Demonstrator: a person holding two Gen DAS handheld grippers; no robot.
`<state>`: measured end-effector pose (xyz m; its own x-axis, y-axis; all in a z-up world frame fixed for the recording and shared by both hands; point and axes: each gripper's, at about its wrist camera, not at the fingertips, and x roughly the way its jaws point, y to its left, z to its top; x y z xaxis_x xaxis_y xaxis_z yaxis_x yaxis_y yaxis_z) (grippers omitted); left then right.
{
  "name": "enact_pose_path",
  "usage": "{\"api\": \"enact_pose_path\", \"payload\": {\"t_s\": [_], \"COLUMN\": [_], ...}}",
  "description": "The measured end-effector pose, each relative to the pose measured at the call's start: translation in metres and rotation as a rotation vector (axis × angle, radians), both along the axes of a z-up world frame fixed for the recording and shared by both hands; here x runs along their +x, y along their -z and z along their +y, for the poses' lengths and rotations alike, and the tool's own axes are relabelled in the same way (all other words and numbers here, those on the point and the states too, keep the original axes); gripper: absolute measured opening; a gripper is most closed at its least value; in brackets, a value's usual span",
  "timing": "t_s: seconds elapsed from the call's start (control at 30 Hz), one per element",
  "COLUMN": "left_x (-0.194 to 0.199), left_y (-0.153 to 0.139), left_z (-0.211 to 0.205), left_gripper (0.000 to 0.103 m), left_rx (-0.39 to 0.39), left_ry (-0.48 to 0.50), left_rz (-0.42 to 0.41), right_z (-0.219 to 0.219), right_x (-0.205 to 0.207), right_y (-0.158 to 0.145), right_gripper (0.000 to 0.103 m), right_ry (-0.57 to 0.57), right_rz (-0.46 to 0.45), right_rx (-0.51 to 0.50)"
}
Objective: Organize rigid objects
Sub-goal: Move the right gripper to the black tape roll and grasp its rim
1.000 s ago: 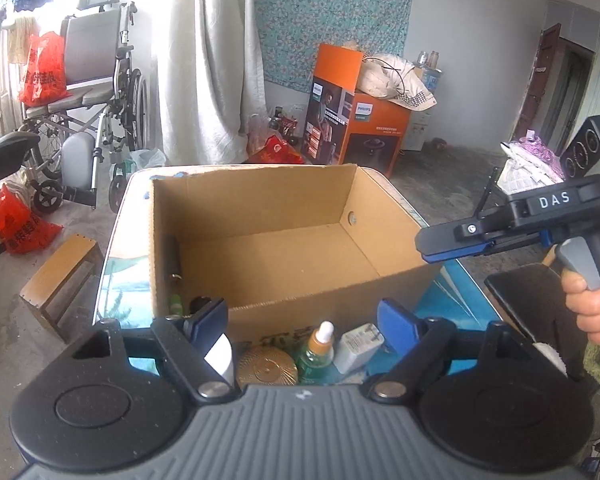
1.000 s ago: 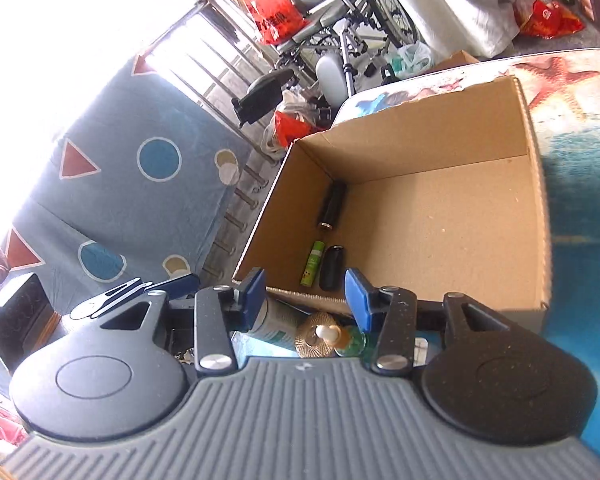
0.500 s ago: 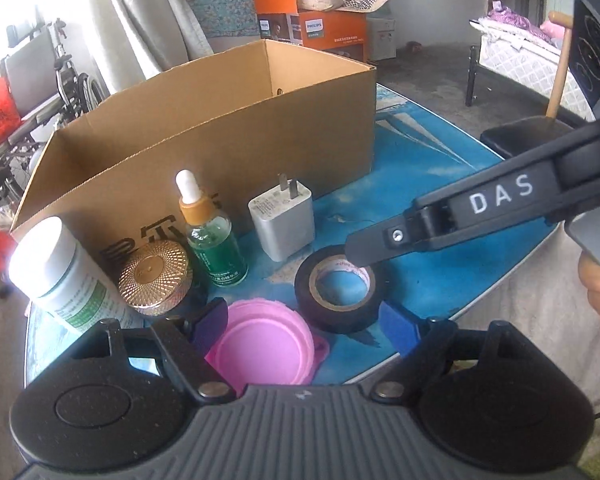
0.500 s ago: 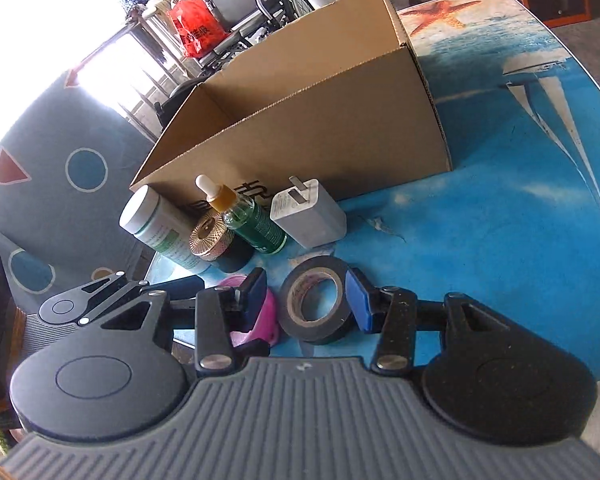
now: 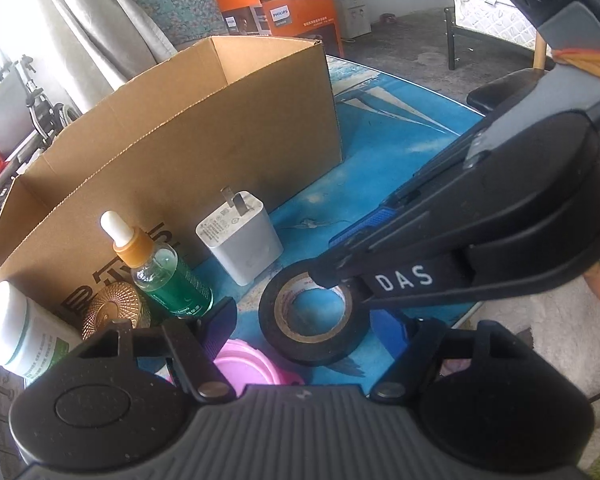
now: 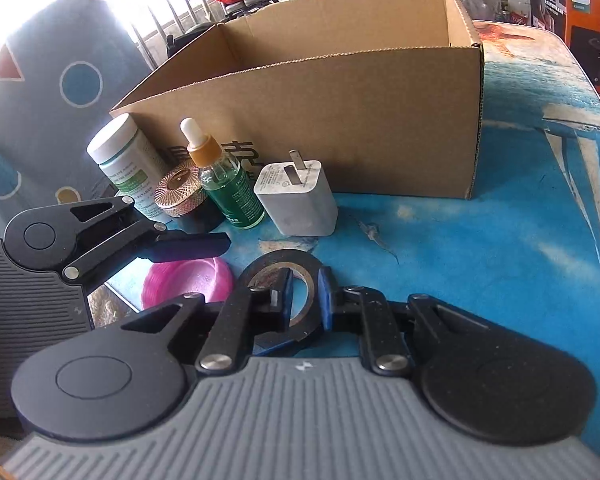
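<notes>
Tape roll (image 6: 278,276) flat, axis vert.

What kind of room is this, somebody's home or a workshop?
Most likely a lived-in home used partly for storage: a wheelchair by a curtain, a bed at the back, and an orange appliance carton on the floor.
</notes>
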<state>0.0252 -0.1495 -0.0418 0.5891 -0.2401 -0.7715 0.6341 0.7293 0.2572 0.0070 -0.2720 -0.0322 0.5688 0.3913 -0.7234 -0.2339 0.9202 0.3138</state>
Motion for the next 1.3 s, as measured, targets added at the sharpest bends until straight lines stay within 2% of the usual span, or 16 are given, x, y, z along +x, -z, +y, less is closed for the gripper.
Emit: {"api": "enact_pose_path", "payload": {"t_s": [0.37,0.63,0.8,0.97,1.13,1.3], "left_x": [0.011,0.021,0.019,0.012,0.014,0.02], "left_y": [0.004,0.004,0.005,0.006,0.008,0.008], "left_z": [-0.008,-0.019,-0.032,-0.039,-0.04,-0.036], "left_gripper": [0.071,0.071,0.071,0.073,0.075,0.072], "left_rx": [0.0,-0.057,-0.063,-0.047,-0.056,-0.086], "left_ry": [-0.01,0.014,0.053,0.093,0.081,0.059], "left_rz": [0.047,0.114,0.114,0.092,0.096,0.117], "right_z": [-0.004,-0.029,-0.047,-0.066,-0.083,-0.085], "right_x": [0.007,-0.001,-0.009,-0.011,-0.008,-0.008], "right_y": [0.01,0.013,0.015,0.021,0.026,0.027], "right_gripper": [0.017,0.017,0.018,0.018,0.017,0.017], "right_ry": [-0.051,0.036,0.096,0.142,0.166,0.164], "right_rz": [0.03,0.035,0.044,0.069,0.104,0.104], "right_rx": [-0.006,0.012,0.031,0.113,0.212,0.223]}}
